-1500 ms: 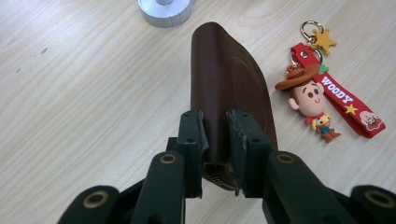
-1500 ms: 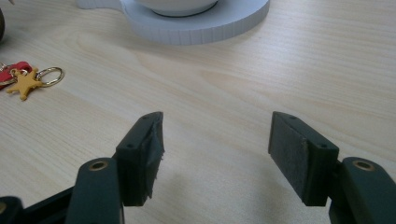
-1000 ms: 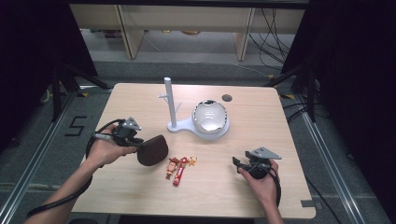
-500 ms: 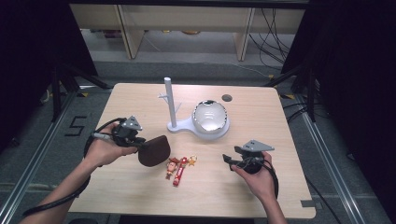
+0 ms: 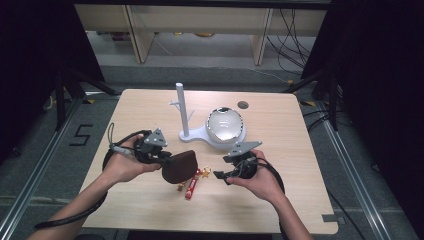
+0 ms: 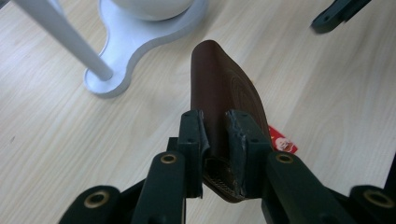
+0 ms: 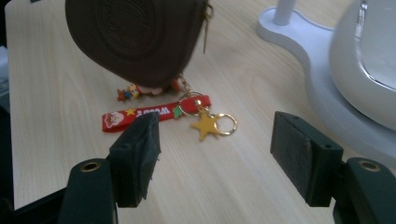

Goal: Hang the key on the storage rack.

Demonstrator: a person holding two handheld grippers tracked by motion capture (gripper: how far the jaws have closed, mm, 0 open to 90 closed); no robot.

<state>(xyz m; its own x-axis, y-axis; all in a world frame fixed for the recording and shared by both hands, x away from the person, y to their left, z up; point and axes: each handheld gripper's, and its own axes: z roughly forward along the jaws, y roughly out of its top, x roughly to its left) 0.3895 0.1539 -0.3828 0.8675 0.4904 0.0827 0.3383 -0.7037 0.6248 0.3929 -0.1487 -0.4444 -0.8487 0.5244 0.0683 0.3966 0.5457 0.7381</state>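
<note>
Step in hand: the brown leather pouch [image 5: 179, 167] was held up off the table, and the keychain [image 7: 163, 112] looked like the next thing to be picked up, probably to go into or onto the pouch.
Left gripper [image 5: 159, 156]: clamped tight on one edge of the pouch, the zipper end between the pads, the body of the pouch sticking out past them.
Right gripper [image 5: 225, 176]: jaws had just been opening wider, nothing between them, aimed at the keychain.
Keychain: lay flat near the front edge of the table [image 5: 280, 210], partly under the hanging pouch; red strap, yellow star [image 7: 205, 125] and split ring [image 7: 226, 123] nearest the right gripper.
Good approach: come in low and close on the star or ring end, which lay clear of the pouch.
Risk: the white stand [image 5: 186, 131] and the dome [image 5: 225, 125] on its base stood just behind; keep the right gripper clear of the base.
Pouch: hold steady, opening kept reachable.
</note>
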